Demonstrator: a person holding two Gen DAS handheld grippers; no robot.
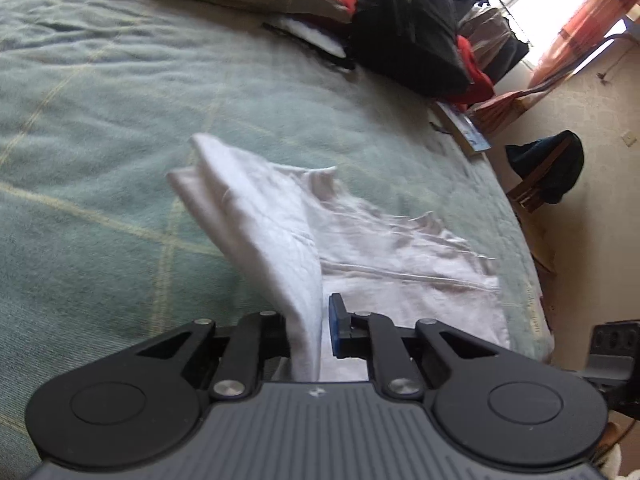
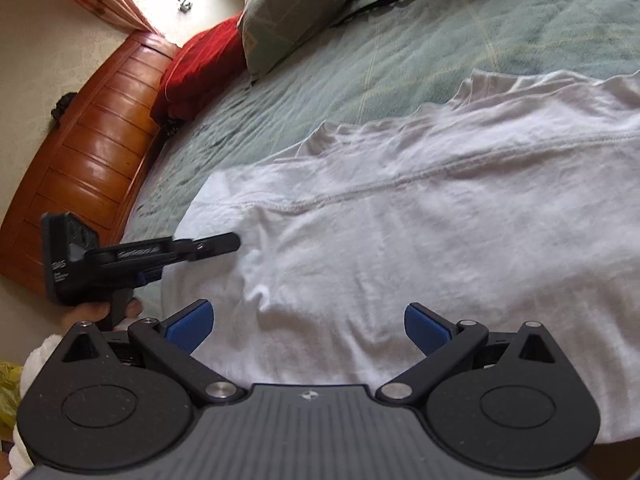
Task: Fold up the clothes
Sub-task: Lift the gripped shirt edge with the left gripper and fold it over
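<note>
Both grippers angle downward over the bed [image 1: 100, 120]: the left gripper [image 1: 316, 332] pinches a raised fold of the white garment [image 2: 400, 240], while the right gripper [image 2: 308, 324] hovers with fingers spread wide. White cloth lies spread on the green checked bedspread, pillows [image 2: 288, 4] beyond.

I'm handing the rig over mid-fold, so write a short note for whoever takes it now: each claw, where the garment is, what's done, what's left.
Left claw: shut on a raised fold of the white garment.
Right claw: open, empty, over the garment's near part.
Garment: spread on the green bedspread, one edge lifted off it.
Done: first fold gripped and raised.
Left: probably carry that edge across, lay it flat, then finish folding.
</note>
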